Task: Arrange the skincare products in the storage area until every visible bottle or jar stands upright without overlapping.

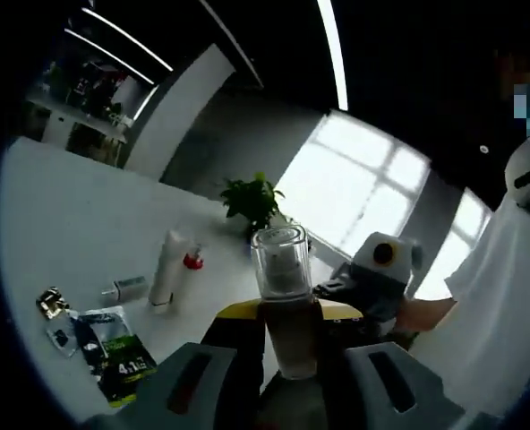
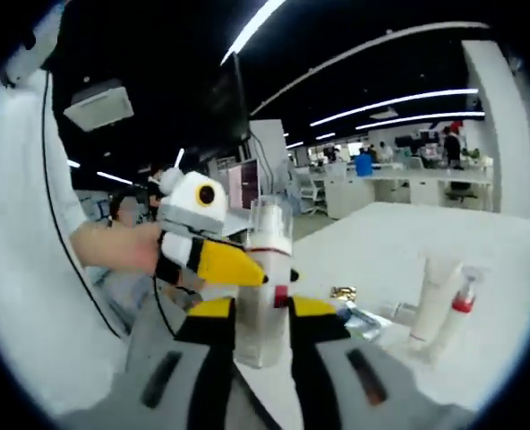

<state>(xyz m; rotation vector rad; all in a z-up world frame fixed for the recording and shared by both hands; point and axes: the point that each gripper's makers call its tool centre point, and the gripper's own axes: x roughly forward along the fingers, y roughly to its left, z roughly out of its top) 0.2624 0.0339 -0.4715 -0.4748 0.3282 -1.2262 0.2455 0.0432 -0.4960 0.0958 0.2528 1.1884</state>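
A slim bottle with a clear cap (image 1: 283,269) is held up above the white table (image 1: 77,224). My left gripper (image 1: 290,315) is shut on its body, the yellow-tipped fingers (image 1: 238,311) pressing both sides. My right gripper (image 2: 263,309) also clamps the same bottle (image 2: 267,260) lower down. The left gripper (image 2: 202,244) comes in from the left in the right gripper view, one yellow finger across the bottle. The right gripper's body (image 1: 381,267) sits just behind the bottle on the right. On the table stand a white tube (image 1: 167,267) and a red-collared pump bottle (image 1: 192,260).
A small vial (image 1: 126,288) lies near the tube, with dark sachets (image 1: 115,345) and a gold packet (image 1: 50,302) beside it. A potted plant (image 1: 252,199) stands at the table's far edge. A person in white (image 1: 507,296) is close on the right. The tube (image 2: 431,300) and pump bottle (image 2: 459,309) stand upright.
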